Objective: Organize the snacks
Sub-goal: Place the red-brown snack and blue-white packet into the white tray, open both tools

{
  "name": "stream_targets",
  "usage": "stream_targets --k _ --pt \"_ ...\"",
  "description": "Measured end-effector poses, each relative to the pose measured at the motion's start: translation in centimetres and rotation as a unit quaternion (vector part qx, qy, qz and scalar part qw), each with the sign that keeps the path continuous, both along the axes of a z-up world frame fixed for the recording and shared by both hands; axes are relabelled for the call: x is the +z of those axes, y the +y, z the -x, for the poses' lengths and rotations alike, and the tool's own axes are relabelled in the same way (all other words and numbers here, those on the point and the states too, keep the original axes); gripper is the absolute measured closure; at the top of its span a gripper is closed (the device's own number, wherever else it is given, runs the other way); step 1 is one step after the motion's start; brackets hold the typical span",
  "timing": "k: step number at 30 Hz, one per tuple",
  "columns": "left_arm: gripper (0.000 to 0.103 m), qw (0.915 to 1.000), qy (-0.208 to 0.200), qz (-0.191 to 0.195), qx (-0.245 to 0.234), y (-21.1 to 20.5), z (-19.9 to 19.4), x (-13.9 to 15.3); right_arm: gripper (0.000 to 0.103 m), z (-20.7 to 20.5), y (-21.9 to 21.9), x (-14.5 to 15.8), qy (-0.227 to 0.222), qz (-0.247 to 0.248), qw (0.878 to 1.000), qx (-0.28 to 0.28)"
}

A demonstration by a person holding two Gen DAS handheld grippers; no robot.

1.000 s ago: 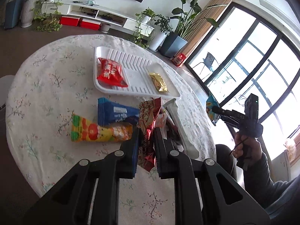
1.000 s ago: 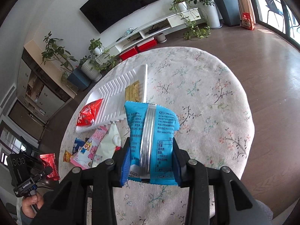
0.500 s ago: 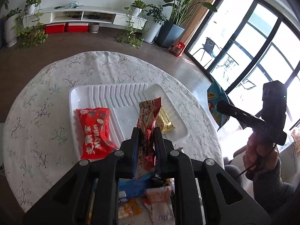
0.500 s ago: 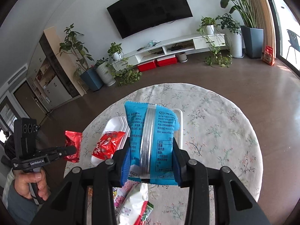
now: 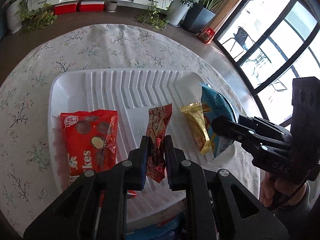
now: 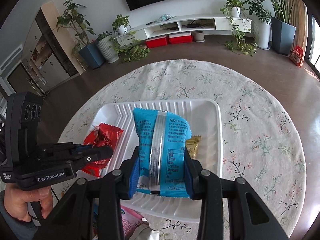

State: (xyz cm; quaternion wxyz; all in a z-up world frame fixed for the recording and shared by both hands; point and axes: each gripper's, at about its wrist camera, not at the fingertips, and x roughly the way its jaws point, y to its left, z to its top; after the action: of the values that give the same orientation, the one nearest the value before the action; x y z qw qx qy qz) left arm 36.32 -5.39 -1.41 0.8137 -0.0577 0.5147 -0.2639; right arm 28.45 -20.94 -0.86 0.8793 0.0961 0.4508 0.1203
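A white ribbed tray (image 5: 112, 88) lies on the round floral table. My left gripper (image 5: 156, 140) is shut on a small red patterned snack packet (image 5: 159, 120), held over the tray's middle. My right gripper (image 6: 161, 160) is shut on a blue snack bag (image 6: 160, 136), held over the tray's right part; it also shows in the left wrist view (image 5: 217, 108). A large red bag (image 5: 90, 138) lies in the tray's left part and a gold packet (image 5: 197, 126) in its right part. The tray (image 6: 210, 110) and gold packet (image 6: 193, 146) also show in the right wrist view.
More snacks lie on the table near the tray's front edge: a blue packet (image 5: 160, 228) and a pink one (image 6: 130, 220). The floral tablecloth (image 6: 260, 130) spreads around the tray. Plants and a TV shelf stand far behind.
Both grippers have moved in over the tray with their packets and lowered toward it. The right gripper now sits close beside the left, over the gold packet.
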Motion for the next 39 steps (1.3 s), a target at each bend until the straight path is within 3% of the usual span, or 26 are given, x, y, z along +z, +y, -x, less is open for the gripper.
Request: stream_targets --k 8,24,28,32,39 --pt "0.089 0.9999 0.007 -0.010 0.011 0.1 -0.9 -1.9 0.063 -1.1 1.1 -2.3 0.017 0.028 0.999 0.009" --pt "0.085 0.9992 0.007 -0.028 0.028 -0.2 -0.7 -2.9 0.057 -0.9 2.7 -2.7 0.006 0.079 0.997 0.026" --pt "0.076 0.9993 0.004 -0.024 0.029 -0.1 0.1 -2.3 0.048 -0.9 2.6 -2.7 0.008 0.078 0.997 0.023" --pt "0.055 0.9992 -0.007 -0.025 0.029 -0.4 0.6 -1.6 0.047 -0.7 2.4 -2.5 0.004 0.079 0.997 0.023" --pt "0.042 0.9991 -0.015 -0.015 0.036 0.3 1.7 -0.2 0.043 0.3 1.6 -1.4 -0.010 0.076 0.997 0.018"
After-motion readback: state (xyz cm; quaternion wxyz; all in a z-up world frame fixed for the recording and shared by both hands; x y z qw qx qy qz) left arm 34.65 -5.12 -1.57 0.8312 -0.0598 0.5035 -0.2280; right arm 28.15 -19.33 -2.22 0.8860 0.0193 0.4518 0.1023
